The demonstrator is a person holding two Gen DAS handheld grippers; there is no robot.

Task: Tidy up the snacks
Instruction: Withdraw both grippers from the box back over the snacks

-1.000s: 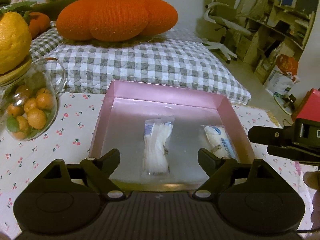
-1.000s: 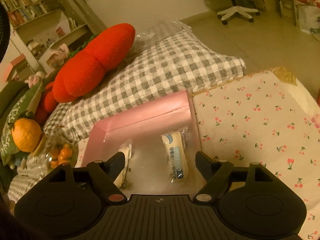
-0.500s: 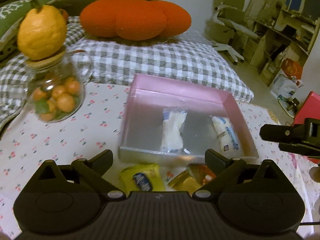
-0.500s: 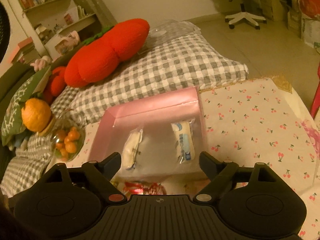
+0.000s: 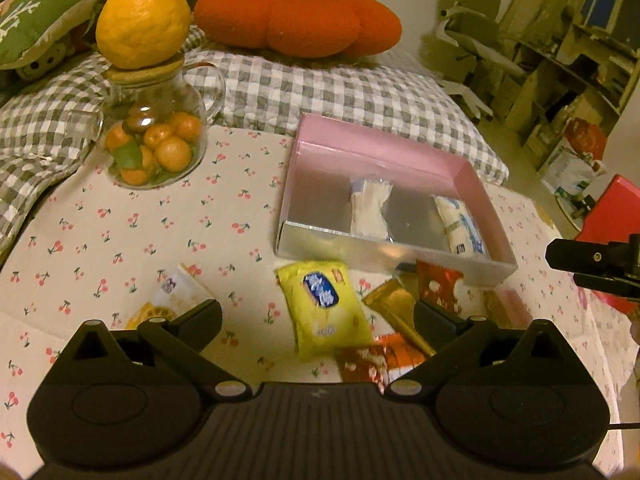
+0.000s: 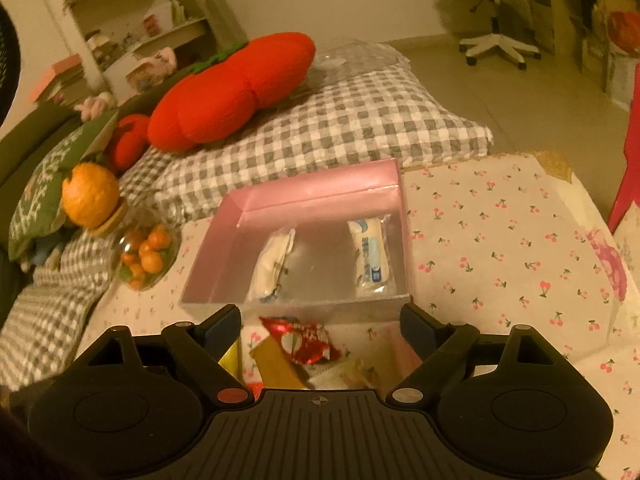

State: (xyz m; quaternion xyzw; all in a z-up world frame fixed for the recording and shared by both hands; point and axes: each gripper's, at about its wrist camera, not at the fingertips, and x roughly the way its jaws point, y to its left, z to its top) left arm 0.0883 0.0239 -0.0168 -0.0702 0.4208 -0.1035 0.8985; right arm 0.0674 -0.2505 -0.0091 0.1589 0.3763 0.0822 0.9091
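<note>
A pink box [image 5: 380, 148] [image 6: 316, 192] sits on the cherry-print cloth with two white packets [image 5: 370, 208] [image 5: 460, 226] [image 6: 272, 264] [image 6: 372, 256] lying inside. Loose snacks lie in front of it: a yellow packet [image 5: 324, 308], a gold one [image 5: 396, 312], a red one [image 5: 438, 286] [image 6: 300, 340] and a white-and-gold one [image 5: 172, 296]. My left gripper [image 5: 316, 316] hovers above the yellow packet, its jaws opening, and grips nothing. My right gripper [image 6: 320, 320] stands open over the red packet, empty; its tip [image 5: 592, 264] shows at the left view's right edge.
A glass jar of small oranges [image 5: 154, 140] with a large citrus fruit [image 5: 142, 16] on its lid stands at the far left. Behind the table lie grey checked bedding [image 5: 340, 84] and an orange pumpkin cushion [image 5: 300, 20]. A red object [image 5: 612, 220] is at the right.
Both grippers have drawn back from over the pink box, which now sits farther away. The loose snacks in front of it have come into view. Both pairs of jaws have widened.
</note>
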